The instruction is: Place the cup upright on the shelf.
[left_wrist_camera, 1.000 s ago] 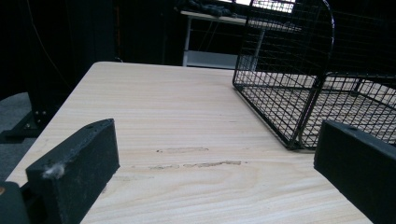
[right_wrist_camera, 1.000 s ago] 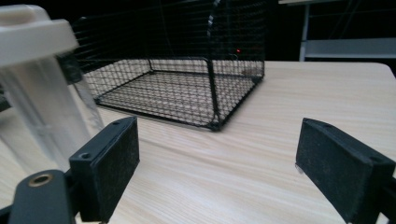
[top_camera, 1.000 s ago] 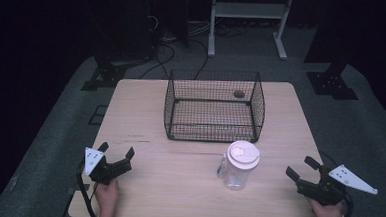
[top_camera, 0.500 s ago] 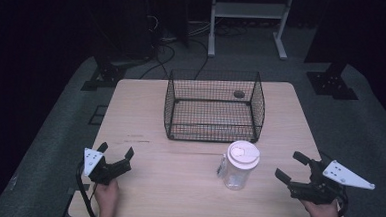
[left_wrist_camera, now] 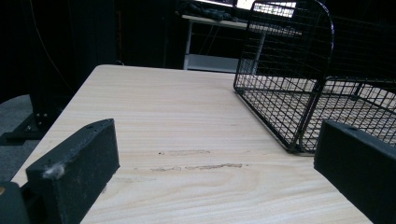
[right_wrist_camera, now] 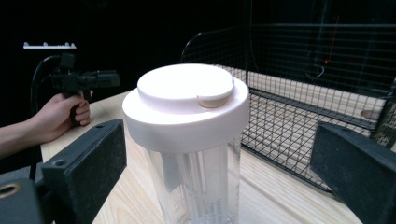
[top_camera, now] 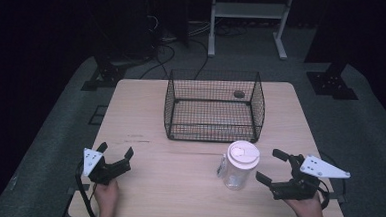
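Now right tool (top_camera: 276, 168) gapes wide beside clear lidded jar (top_camera: 240, 166), gripping nothing; left tool (top_camera: 114, 157) wide open, empty, on desk (top_camera: 186, 198).

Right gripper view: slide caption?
Open right gripper frames a lidded clear jar on the table, wire basket behind.

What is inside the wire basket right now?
The wire basket holds nothing loose. A small dark round spot shows at its far right, seemingly on the table behind the mesh; I cannot tell what it is.
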`<action>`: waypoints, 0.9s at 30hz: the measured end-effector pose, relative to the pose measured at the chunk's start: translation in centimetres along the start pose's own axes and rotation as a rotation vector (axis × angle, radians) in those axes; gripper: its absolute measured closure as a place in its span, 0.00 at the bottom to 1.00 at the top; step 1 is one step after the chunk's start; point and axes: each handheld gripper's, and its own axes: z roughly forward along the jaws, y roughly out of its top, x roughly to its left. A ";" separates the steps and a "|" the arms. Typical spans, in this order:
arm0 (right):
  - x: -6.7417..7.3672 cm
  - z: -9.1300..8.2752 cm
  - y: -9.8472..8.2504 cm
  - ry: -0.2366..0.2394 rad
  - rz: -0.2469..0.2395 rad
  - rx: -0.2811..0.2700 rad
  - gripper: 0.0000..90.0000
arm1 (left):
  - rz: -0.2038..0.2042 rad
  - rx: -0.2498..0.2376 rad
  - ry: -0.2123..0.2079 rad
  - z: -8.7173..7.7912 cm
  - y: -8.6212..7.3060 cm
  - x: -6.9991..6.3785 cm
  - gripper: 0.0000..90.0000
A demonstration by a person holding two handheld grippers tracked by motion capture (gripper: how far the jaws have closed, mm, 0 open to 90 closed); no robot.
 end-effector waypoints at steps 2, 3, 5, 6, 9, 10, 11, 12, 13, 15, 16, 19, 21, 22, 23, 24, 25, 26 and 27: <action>0.0 0.5 0.0 0.016 0.001 0.013 0.02 | 0.001 0.000 -0.001 0.0 0.0 0.0 0.00; 0.1 1.0 0.0 0.018 0.004 0.024 0.02 | 0.001 -0.001 0.000 0.0 0.0 0.0 0.00; 0.2 1.5 0.0 0.013 0.001 0.028 0.02 | 0.000 -0.002 0.001 0.0 0.0 0.0 0.00; 0.2 1.5 0.0 0.013 0.001 0.028 0.02 | 0.000 -0.002 0.001 0.0 0.0 0.0 0.00; 0.2 2.1 0.0 0.026 0.009 0.035 0.02 | -0.001 -0.003 0.001 0.0 0.0 0.0 0.00; 0.3 2.3 0.1 0.023 0.007 0.037 0.02 | -0.001 -0.003 0.001 0.0 0.0 0.0 0.00; 0.4 2.4 0.1 0.021 0.008 0.036 0.02 | 0.000 -0.003 0.001 0.0 0.0 0.0 0.00; 0.5 2.7 0.2 0.026 0.005 0.033 0.02 | 0.000 -0.003 0.000 0.0 0.0 0.0 0.00; 0.5 2.7 0.2 0.026 0.005 0.033 0.02 | 0.000 -0.003 0.000 0.0 0.0 0.0 0.00; 0.5 3.2 0.1 0.036 0.007 0.035 0.01 | 0.000 -0.005 0.000 0.0 0.0 0.0 0.00; 0.6 3.4 0.1 0.040 0.007 0.032 0.01 | 0.000 -0.005 0.000 0.0 0.0 0.0 0.00; 0.7 3.8 0.1 0.043 0.000 0.036 0.01 | 0.001 -0.006 0.000 0.0 0.0 0.0 0.00; 1.0 4.4 0.1 0.041 -0.006 0.039 0.01 | 0.001 -0.006 0.000 0.0 0.0 0.0 0.00; 1.0 4.4 0.1 0.041 -0.006 0.039 0.01 | 0.001 -0.006 0.000 0.0 0.0 0.0 0.00; 1.2 4.8 0.1 0.033 -0.013 0.034 0.01 | 0.001 -0.006 0.000 0.0 0.0 0.0 0.00; 1.3 4.9 0.1 0.031 -0.011 0.031 0.01 | 0.001 -0.006 0.000 0.0 0.0 0.0 0.00; 1.3 5.1 0.1 0.030 -0.013 0.031 0.01 | -0.001 -0.006 -0.001 0.0 0.0 0.0 0.00; 1.3 5.1 0.1 0.030 -0.013 0.031 0.01 | -0.001 -0.006 -0.001 0.0 0.0 0.0 0.00; 1.5 5.4 0.1 0.027 -0.014 0.026 0.01 | -0.001 -0.006 -0.001 0.0 0.0 0.0 0.00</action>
